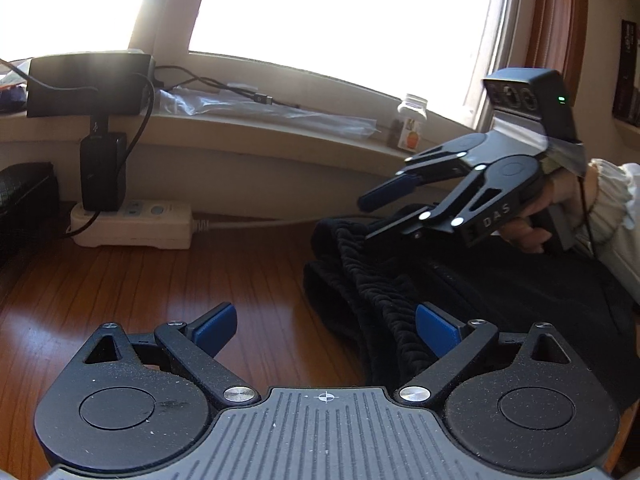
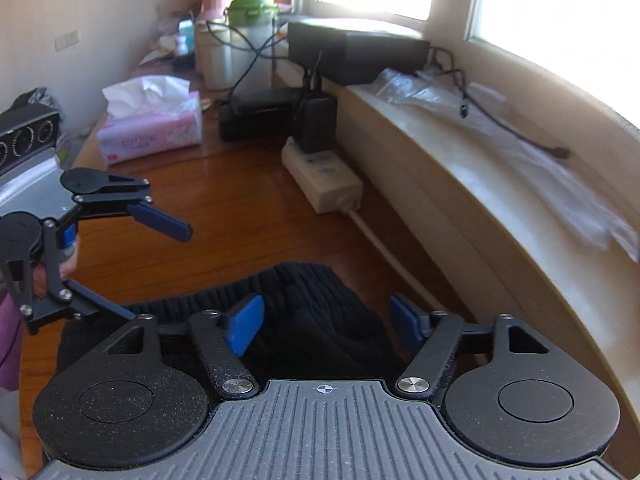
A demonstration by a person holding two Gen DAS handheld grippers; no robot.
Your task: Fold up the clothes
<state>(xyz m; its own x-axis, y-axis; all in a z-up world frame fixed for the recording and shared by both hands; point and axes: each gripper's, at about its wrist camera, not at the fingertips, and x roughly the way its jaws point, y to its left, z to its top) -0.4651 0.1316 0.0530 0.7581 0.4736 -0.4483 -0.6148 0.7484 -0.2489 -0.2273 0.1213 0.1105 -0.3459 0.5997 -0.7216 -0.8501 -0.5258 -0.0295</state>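
Both grippers gape empty, left gripper point(image 1: 326, 326) and right gripper point(image 2: 326, 322), over the black ribbed garment point(image 2: 304, 300), bunched, lying across the table point(image 2: 240, 208).

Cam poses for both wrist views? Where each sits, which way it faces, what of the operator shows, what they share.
Left wrist: sits on the left gripper, faces the window sill across the table; shows its own open fingers, the open right gripper and the hand holding it.
Right wrist: sits on the right gripper, faces along the sill toward the tissue box; shows its own open fingers and the left gripper at left.
Shared: black garment, power strip, table.
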